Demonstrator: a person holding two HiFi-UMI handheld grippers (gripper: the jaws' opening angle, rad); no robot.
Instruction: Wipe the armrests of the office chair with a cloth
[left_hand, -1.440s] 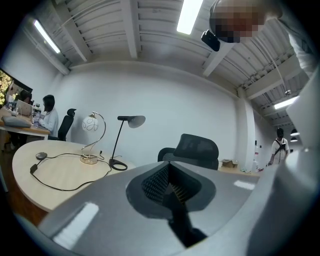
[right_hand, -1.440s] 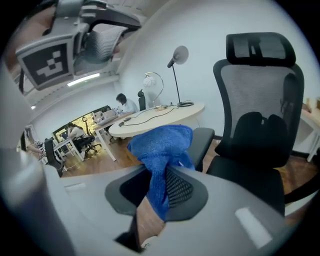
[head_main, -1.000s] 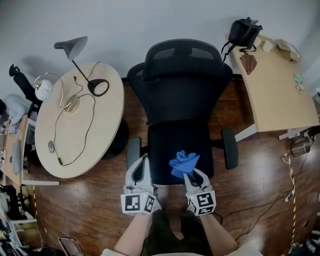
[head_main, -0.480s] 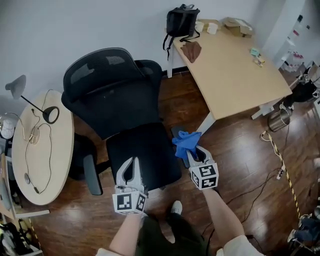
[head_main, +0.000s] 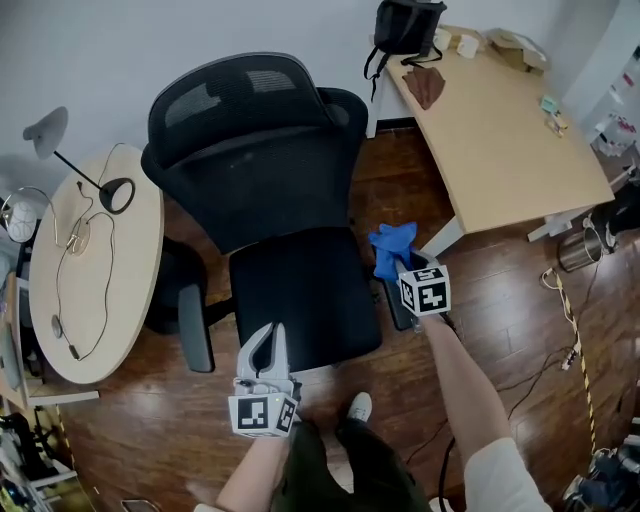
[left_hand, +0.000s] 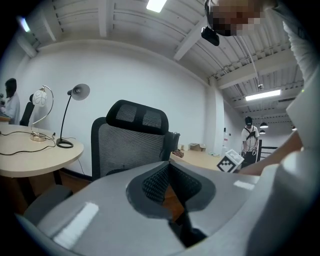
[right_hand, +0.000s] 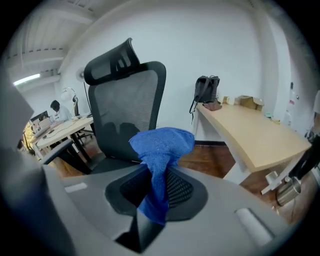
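Note:
The black office chair (head_main: 250, 140) stands in the middle of the head view, its seat (head_main: 300, 295) toward me. My right gripper (head_main: 412, 268) is shut on a blue cloth (head_main: 393, 250) and hovers over the chair's right armrest (head_main: 396, 305), which it mostly hides. Whether the cloth touches the armrest I cannot tell. In the right gripper view the cloth (right_hand: 162, 142) bunches up out of the right gripper (right_hand: 155, 187). My left gripper (head_main: 266, 342) is shut and holds nothing, at the seat's front edge. The left armrest (head_main: 195, 328) is bare.
A round table (head_main: 90, 270) with a desk lamp (head_main: 110, 190) and cables stands at the left. A rectangular desk (head_main: 490, 130) with a black bag (head_main: 408, 25) stands at the right. A metal bin (head_main: 578, 250) and floor cables (head_main: 560, 330) lie farther right.
My right gripper carried the cloth from over the seat's front rightward to the right armrest. The head view swung round. The left gripper stayed by the seat front.

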